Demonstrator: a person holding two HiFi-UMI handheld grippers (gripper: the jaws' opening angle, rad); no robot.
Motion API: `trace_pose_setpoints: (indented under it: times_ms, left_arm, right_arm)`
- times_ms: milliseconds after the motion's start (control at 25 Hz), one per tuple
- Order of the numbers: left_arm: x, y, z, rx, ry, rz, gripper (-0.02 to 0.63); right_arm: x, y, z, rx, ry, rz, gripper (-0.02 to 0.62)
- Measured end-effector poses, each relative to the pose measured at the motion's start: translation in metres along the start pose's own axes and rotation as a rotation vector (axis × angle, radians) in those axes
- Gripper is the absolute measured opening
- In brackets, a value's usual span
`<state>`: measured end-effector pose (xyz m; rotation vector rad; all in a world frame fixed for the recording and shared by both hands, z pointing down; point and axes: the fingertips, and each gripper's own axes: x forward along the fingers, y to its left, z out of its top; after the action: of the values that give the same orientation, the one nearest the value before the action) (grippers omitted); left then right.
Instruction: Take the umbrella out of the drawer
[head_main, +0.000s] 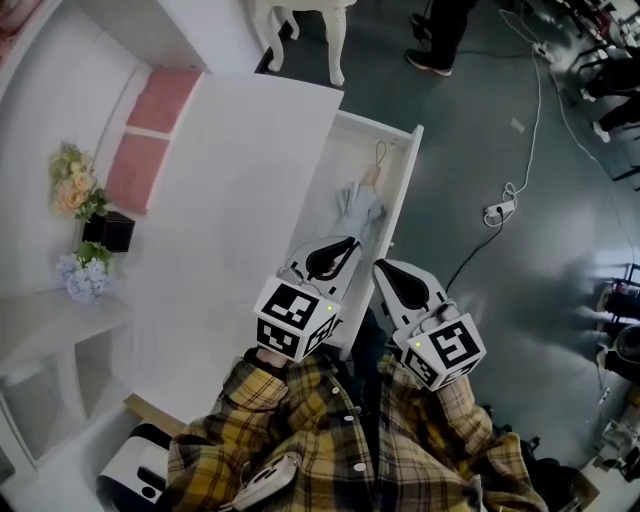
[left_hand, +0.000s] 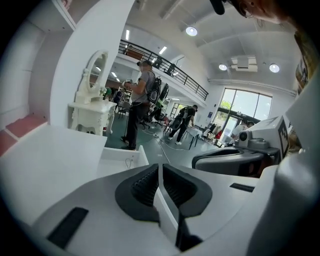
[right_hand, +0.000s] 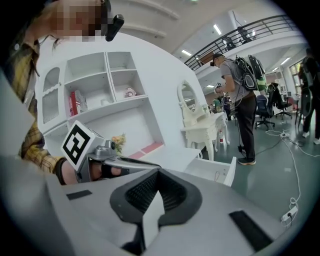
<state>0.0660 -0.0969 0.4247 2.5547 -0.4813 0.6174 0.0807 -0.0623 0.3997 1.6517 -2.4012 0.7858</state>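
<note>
- White dresser top (head_main: 240, 190) and grey floor (head_main: 480, 110) flanked the open drawer (head_main: 408, 175).
- Folded pale-blue umbrella (head_main: 360, 207) lay inside the drawer.
- Left gripper (head_main: 345, 247) and right gripper (head_main: 385, 270) hovered near the drawer's front end, each with its jaws together and empty.

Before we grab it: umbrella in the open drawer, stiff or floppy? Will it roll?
Probably floppy at the canopy: the umbrella looks folded, its pale fabric loosely bunched. The handle end seems rigid, likely the firmer grip. Its cord loop may snag on the drawer wall. Rolling looks unlikely.
</note>
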Motion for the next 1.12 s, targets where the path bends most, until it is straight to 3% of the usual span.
trace_pose_setpoints:
  times_ms: [200, 600, 1120]
  left_arm:
    - [0.022, 0.018, -0.017, -0.016, 0.054, 0.03, 0.034]
    - [0.067, 0.037, -0.051, 0.003, 0.188, 0.037, 0.116]
    - [0.112, 0.073, -0.094, 0.022, 0.324, 0.135, 0.206]
  right_arm:
    - [0.001, -0.013, -0.009, 0.037, -0.001, -0.016, 0.017]
    - [0.003, -0.024, -0.033, 0.092, 0.026, -0.033, 0.017]
    - [0.027, -0.041, -0.071, 0.115, 0.086, -0.037, 0.017]
